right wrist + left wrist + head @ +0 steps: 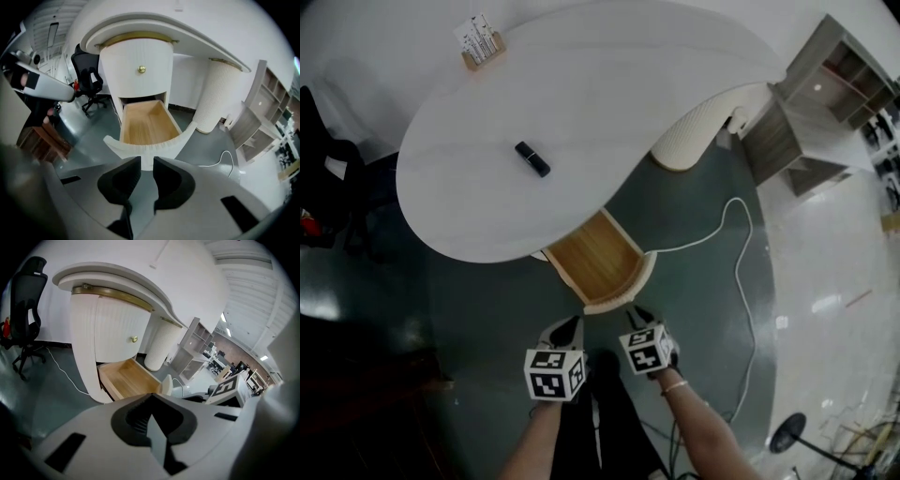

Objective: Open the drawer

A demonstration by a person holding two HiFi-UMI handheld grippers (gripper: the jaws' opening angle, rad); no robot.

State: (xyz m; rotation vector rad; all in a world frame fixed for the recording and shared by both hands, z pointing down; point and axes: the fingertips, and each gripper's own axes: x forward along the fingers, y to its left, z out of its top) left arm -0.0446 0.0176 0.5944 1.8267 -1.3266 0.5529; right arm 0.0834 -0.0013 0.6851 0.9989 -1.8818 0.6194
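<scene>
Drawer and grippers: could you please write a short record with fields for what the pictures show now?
drawer: pulled out from under the desk, wooden inside, empty
right gripper: jaws closed on the drawer's curved white front
left gripper: jaws together, holding nothing
desk top: small black object; card stand near the far edge
upper front: shut, with a gold knob

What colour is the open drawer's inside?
The drawer inside is light honey wood. Best in the right gripper view.

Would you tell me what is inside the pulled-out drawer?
The drawer shows only its bare wooden floor; its rear end is covered by the cabinet front.
</scene>
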